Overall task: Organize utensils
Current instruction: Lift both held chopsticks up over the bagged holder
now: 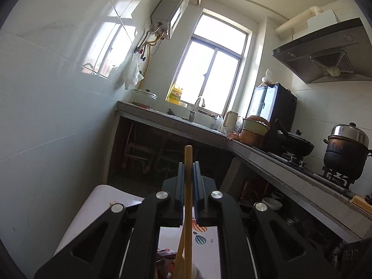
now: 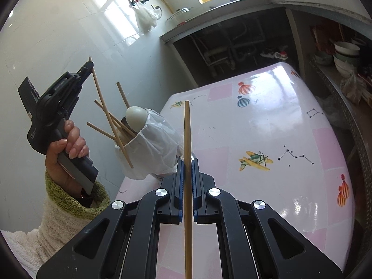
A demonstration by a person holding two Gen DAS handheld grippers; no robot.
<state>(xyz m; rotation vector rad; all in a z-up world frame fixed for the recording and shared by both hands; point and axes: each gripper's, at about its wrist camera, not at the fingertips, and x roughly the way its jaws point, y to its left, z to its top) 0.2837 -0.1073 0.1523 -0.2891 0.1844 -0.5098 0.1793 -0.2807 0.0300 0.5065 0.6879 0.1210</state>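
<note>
The left gripper is clamped on a long light wooden chopstick, raised beside the white-bag-wrapped utensil holder at the tabletop's left edge. The right gripper is clamped on a second wooden chopstick, above the near edge.

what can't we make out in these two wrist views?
- Utensil holder, right wrist view: a white plastic bag wraps it; its body and contents are hidden.
- Right chopstick, right wrist view: near end cut off by the bottom edge.
- Left chopstick, left wrist view: lower end cut off likewise.
</note>
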